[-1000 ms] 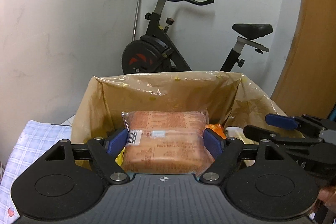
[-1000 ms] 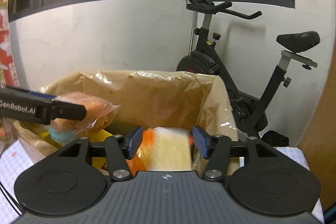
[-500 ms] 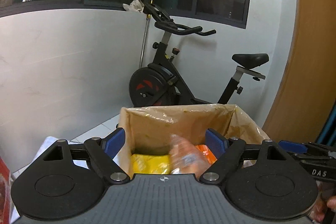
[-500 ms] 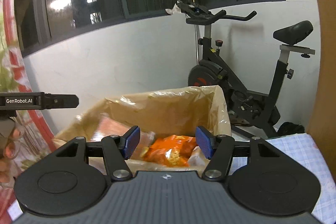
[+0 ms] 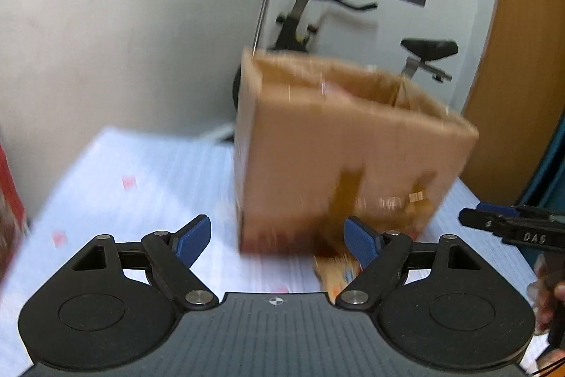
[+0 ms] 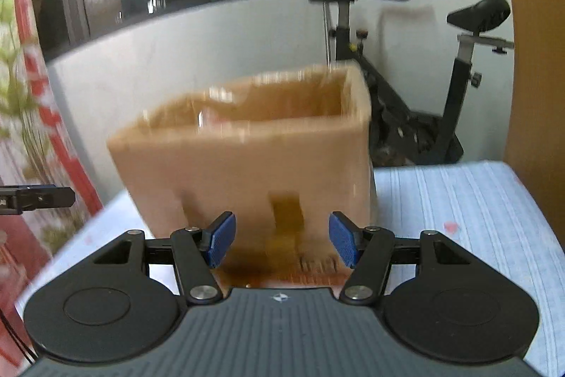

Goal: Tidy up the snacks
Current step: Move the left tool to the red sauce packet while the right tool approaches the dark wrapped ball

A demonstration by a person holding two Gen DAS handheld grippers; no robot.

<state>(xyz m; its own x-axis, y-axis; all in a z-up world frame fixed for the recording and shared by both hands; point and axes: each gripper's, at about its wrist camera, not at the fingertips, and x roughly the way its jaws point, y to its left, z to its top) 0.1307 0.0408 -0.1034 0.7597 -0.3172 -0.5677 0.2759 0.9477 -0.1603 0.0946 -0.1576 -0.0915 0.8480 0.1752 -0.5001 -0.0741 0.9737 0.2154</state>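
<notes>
Both pairs of tongs are standing apart and empty: the left tongs [image 5: 277, 241] are gaping wide with nothing between the blue pads, and the right tongs [image 6: 282, 242] are holding a narrower gap that is also pressing on nothing. The cardboard box [image 5: 346, 161] for the snacks is sitting on the bench [image 5: 141, 186], which is covered with a pale checked cloth, and something pale pink is showing blurrily inside the box's open top in the right wrist view. A small orange snack packet [image 5: 335, 274] is lying on the bench just in front of the box's near bottom corner, close to the left tongs' right pad. Both views are smearing badly, so a grab made now is risking a miss: the left tongs could be sliding over the flat packet instead of pinching it, or crumpling its contents if they are clamping too hard. The box looks light and tall, so a knock from either pair of tongs could be tipping or shoving it toward the bench edge, and the two pairs are working close together, so they could be colliding. An exercise bike [image 6: 434, 87] is standing behind the bench. As for writing, only "DAS" is reading clearly, on the side of the other tongs in the left wrist view; dark print low on the box is too blurred to read.
</notes>
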